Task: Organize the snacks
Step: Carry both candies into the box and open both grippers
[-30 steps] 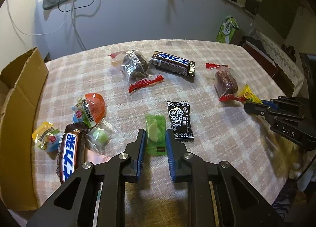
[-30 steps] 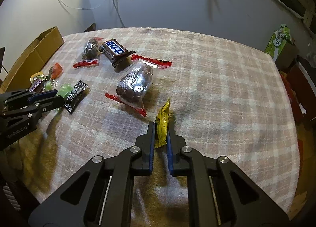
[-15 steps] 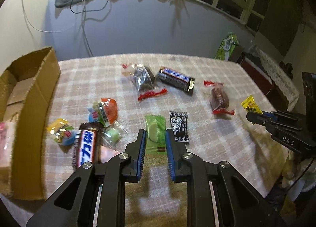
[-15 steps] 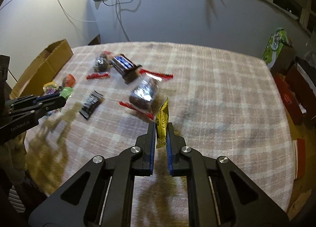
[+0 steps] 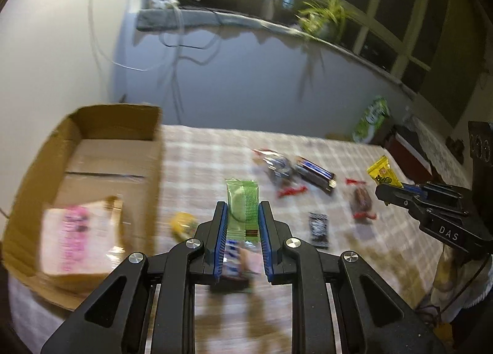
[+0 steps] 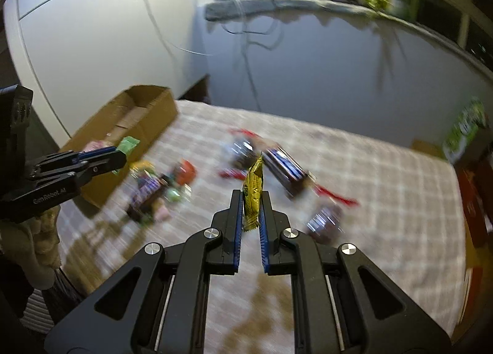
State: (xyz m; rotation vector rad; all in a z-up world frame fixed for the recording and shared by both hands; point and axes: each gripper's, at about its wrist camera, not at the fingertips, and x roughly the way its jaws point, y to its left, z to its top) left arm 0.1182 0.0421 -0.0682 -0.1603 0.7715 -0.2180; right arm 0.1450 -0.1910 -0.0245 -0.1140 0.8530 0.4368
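Two grippers: left gripper [image 5: 242,211] clamps one green packet [image 5: 242,202], right gripper [image 6: 251,203] one yellow packet [image 6: 253,192]; both now lifted toward one box [image 5: 92,150].

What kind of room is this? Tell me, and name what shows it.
Probably a room in a home, at night. A table with a checked cloth holds loose snacks, a potted plant stands on the sill before dark windows, and a cardboard box sits at the table's edge.

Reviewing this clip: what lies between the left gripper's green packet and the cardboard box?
In the left wrist view, only bare checked tablecloth shows between the green packet and the cardboard box; a blurred yellow snack lies lower, near the box wall.
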